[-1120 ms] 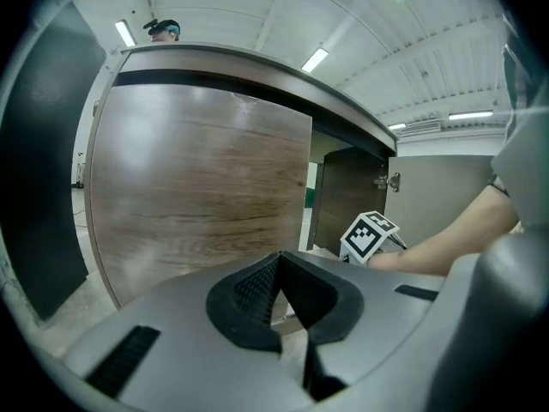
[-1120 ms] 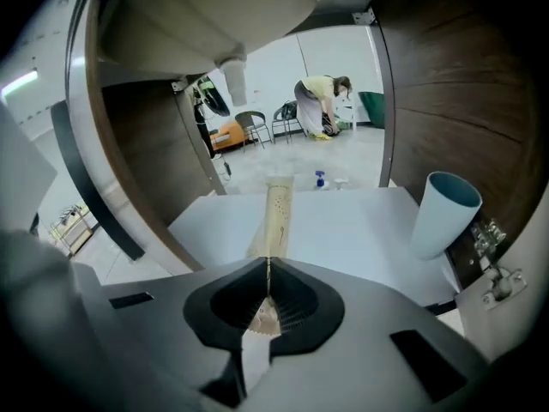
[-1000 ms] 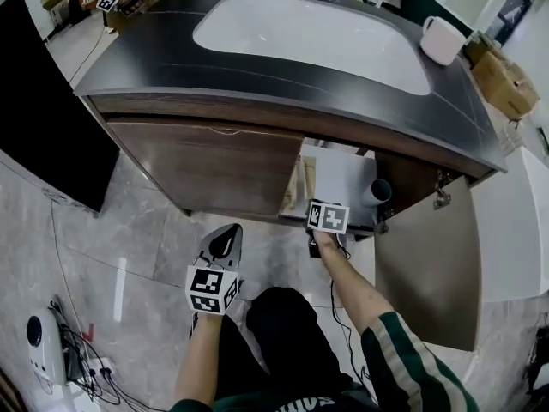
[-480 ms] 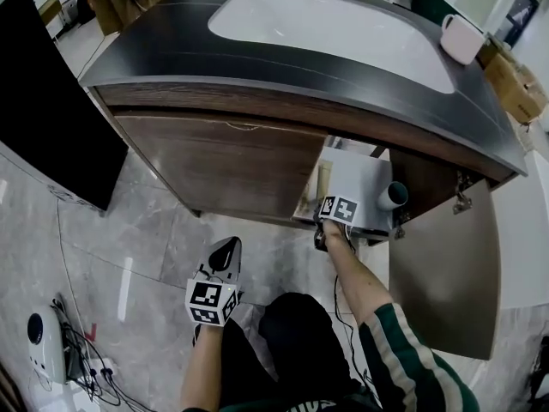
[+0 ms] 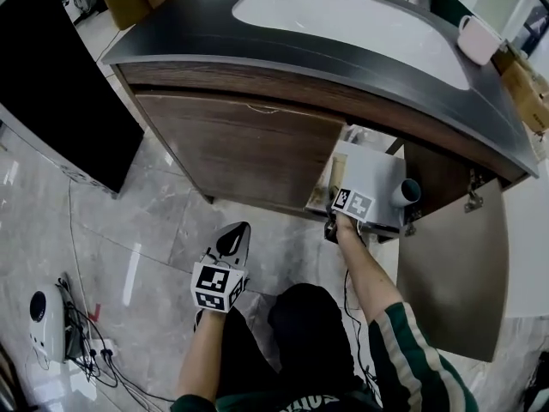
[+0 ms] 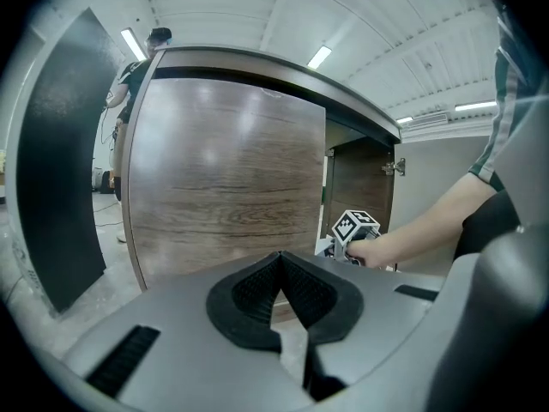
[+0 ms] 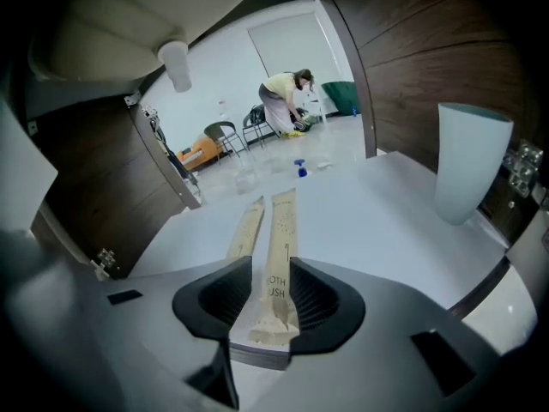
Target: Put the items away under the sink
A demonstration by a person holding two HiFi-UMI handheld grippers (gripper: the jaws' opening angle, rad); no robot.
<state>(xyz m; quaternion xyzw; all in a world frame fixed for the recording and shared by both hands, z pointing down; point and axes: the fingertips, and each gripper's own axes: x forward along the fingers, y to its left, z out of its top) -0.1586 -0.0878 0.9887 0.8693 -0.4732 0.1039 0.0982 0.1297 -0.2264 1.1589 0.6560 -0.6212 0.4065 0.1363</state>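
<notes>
Right gripper (image 7: 273,297) jaws just parted round toothbrush packet (image 7: 280,247), lengthwise pointing into cabinet (image 7: 377,213); left gripper (image 6: 280,269) closed.

There are two paper toothbrush packets (image 7: 284,230) (image 7: 244,230), one pale cup (image 7: 470,157) and one white mug (image 5: 477,39).

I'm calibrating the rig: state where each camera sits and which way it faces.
Head view: on the person's head, facing steeply down at the dark-topped brown wooden sink cabinet; both forearms and the left gripper show.
Left gripper view: on the left gripper, facing the cabinet's closed door; its shut jaws show.
Right gripper view: on the right gripper, facing into the open cabinet; its jaws, which have just been opening, flank a brown paper toothbrush packet.
Shared: head and left gripper views both show the right forearm.
</notes>
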